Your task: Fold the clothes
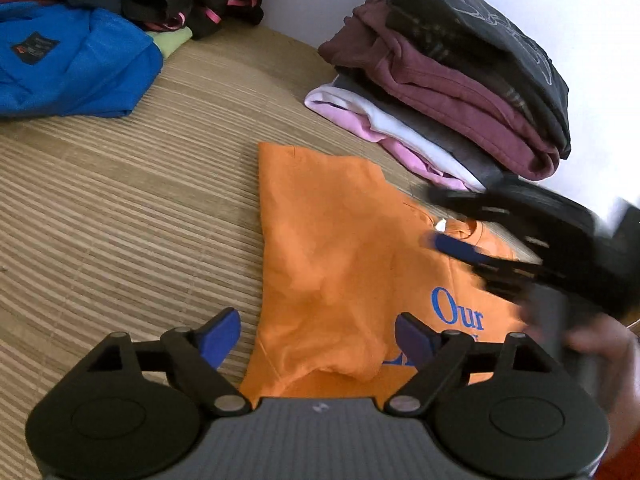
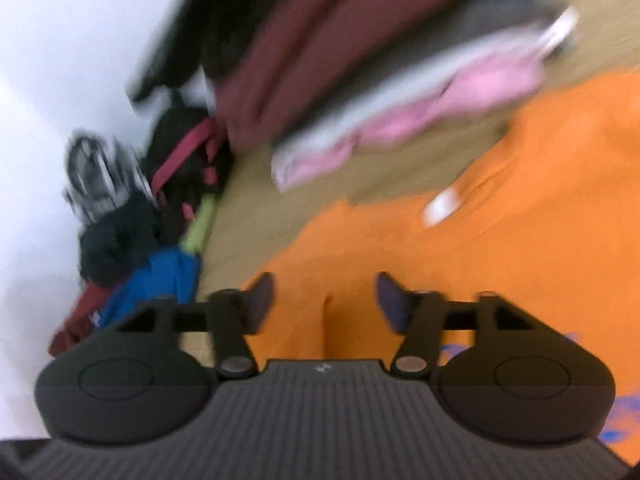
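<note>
Orange shirt (image 1: 332, 264) lies lengthwise, collar pointing toward folded stack (image 1: 452, 80).

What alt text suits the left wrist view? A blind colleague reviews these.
An orange T-shirt lies partly folded on a striped mat, between the open left gripper and the blurred right gripper. A folded stack sits behind; loose clothes lie at left.

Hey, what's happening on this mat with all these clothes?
A person is folding laundry with a handheld claw in each hand. An orange T-shirt with blue lettering lies partly folded on the woven straw mat. The left claw hovers open over its near edge; the right claw, blurred, is open above the shirt, gripping nothing. A folded stack of clothes sits behind, an unfolded pile to the left.
</note>
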`<state>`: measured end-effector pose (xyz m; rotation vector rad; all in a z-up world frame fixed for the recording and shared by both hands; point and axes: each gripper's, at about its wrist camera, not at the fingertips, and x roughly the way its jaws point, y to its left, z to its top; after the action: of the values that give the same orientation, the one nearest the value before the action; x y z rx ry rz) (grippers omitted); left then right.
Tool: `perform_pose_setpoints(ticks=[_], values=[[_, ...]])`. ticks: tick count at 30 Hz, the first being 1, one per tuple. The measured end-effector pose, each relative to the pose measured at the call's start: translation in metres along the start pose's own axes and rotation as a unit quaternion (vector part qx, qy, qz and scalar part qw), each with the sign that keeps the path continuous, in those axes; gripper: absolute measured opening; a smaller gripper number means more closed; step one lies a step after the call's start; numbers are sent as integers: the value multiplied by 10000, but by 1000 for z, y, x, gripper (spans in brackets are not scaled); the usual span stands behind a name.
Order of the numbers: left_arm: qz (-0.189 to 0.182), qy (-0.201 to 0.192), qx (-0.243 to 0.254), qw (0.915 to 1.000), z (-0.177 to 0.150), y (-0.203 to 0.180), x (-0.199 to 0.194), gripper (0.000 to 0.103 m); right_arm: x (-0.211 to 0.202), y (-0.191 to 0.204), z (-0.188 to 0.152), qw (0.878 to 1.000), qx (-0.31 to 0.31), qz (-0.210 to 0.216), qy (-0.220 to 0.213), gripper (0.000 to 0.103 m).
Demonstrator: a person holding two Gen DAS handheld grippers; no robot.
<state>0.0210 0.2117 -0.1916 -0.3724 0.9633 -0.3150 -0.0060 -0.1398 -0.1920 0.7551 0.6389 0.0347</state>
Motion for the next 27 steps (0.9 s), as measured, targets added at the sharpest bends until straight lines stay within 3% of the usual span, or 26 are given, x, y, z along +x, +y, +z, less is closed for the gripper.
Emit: perform_pose_setpoints(ticks=[2,3,4,6,8,10,12,14,17,19,20,25,27], values=[[381,-304,-203,9986,-3,-6,-19,65,-49,-20,3,9979,-204,-279,-545,71],[522,-681,-278,9959,-6,-13,-35,67,-73,-31,5,9948,-334,-520,-814,71],[554,-1090,-179,9923,-9,-26,-52,77,-98,-46,4,9880,-493,-967,-1101,71],[391,-1751,377,9830,-17,-59,-80,84,-139,-78,6,9696,-689,-1802,-1507,73],[218,-1979,940,9755,-24,-96,-88,89,-150,-116,17,9687,-338,-1943,-1509,73],[-59,-1781,1472,9729,-32,-139,-74,93,-162,-154,29,9664,13,-2081,-1510,73],[-330,-1264,2011,9708,-41,-185,-42,92,-173,-191,40,9630,353,-2203,-1512,73],[-500,-975,2245,9683,-52,-223,-12,89,-167,-209,50,9640,485,-2067,-1599,72],[-821,-540,2617,9601,-67,-275,31,89,-154,-211,61,9732,124,-1824,-1398,71],[-703,-273,2901,9540,-77,-303,58,86,-144,-208,64,9770,-305,-1775,-1142,41],[-614,-139,3033,9508,-83,-312,69,82,-138,-206,65,9774,-522,-1790,-997,8],[-67,464,3633,9305,-100,-334,109,74,-147,-205,82,9818,-542,-1588,-889,7],[59,656,3610,9302,-105,-334,116,73,-158,-195,92,9810,-787,-1463,-1006,7]])
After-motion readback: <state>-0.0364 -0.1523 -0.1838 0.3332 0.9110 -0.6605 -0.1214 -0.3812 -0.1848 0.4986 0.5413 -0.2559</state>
